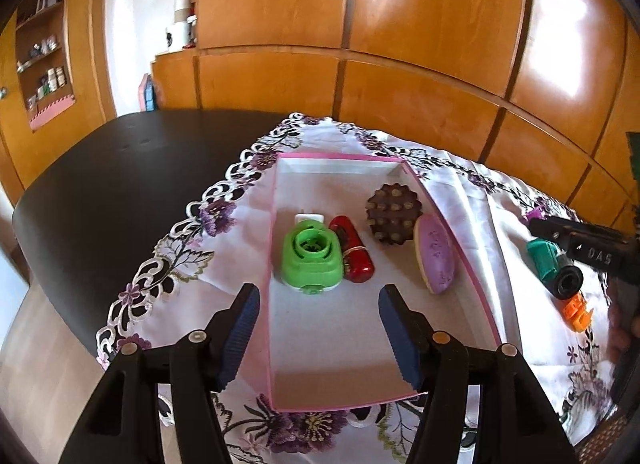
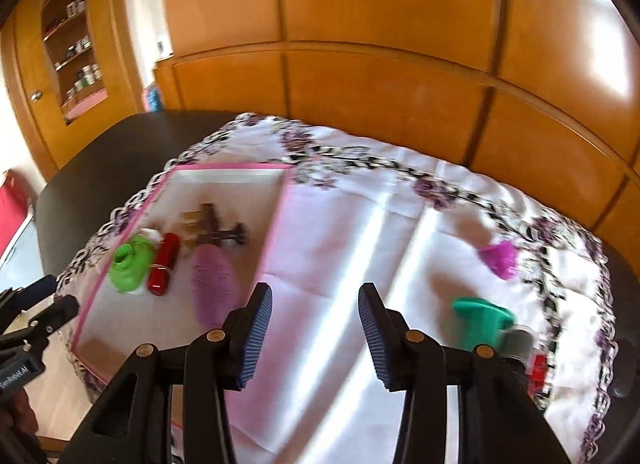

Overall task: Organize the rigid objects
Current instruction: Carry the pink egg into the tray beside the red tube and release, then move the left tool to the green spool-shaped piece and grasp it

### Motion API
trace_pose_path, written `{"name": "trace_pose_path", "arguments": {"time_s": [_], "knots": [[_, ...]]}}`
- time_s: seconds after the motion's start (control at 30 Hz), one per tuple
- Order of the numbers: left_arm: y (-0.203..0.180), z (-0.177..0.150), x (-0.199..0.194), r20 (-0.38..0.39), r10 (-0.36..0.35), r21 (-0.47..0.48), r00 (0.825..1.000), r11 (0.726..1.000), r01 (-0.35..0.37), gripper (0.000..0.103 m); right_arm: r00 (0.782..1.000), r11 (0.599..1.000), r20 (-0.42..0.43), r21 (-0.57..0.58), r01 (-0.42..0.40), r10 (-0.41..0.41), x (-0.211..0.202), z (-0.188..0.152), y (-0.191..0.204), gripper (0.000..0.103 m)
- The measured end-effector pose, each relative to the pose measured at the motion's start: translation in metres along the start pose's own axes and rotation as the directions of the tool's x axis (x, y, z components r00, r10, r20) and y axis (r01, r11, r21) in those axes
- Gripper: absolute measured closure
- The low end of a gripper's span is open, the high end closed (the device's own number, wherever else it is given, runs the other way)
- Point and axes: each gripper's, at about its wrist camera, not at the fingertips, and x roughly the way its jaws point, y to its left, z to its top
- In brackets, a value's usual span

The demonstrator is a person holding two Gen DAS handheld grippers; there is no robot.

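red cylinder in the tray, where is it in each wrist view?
Left wrist: red cylinder sits mid-frame, between green plastic piece and purple oval.
Right wrist: red cylinder lies left of centre, blurred.
Shared landmark: pink-rimmed tray.

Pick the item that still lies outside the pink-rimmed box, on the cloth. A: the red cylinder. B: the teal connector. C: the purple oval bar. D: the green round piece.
B: the teal connector lies on the embroidered cloth to the right of the pink-rimmed box, while the other three lie inside the box.
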Motion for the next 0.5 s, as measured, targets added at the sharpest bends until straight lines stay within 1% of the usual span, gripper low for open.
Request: {"name": "trace_pose_path", "arguments": {"time_s": [0.13,0.27,0.37,0.43,0.5], "knots": [[-0.014,0.002,-0.002,0.009,-0.011,0.04,1.0,0.999,0.011,0.04,0.997,0.996,0.011,0.061,0.07,-0.071,-0.013,-0.005,-0.045,0.058],[-0.031,0.007,-0.002,0.014,-0.029,0.088,0.999,0.996,0.027,0.04,0.987,0.977,0.025,0.152,0.153,-0.159,-0.027,-0.01,-0.099,0.058],[-0.05,0.01,-0.002,0.018,-0.043,0.137,0.999,0.99,0.04,0.04,0.971,0.946,0.019,0.23,0.229,-0.239,-0.03,-0.019,-0.142,0.058],[-0.059,0.011,-0.001,0.018,-0.048,0.163,0.999,0.986,0.045,0.04,0.954,0.917,0.001,0.279,0.287,-0.299,-0.028,-0.028,-0.168,0.058],[-0.074,0.013,0.002,0.012,-0.055,0.195,0.998,0.98,0.052,0.04,0.943,0.885,-0.018,0.341,0.317,-0.331,-0.026,-0.041,-0.192,0.058]]}}
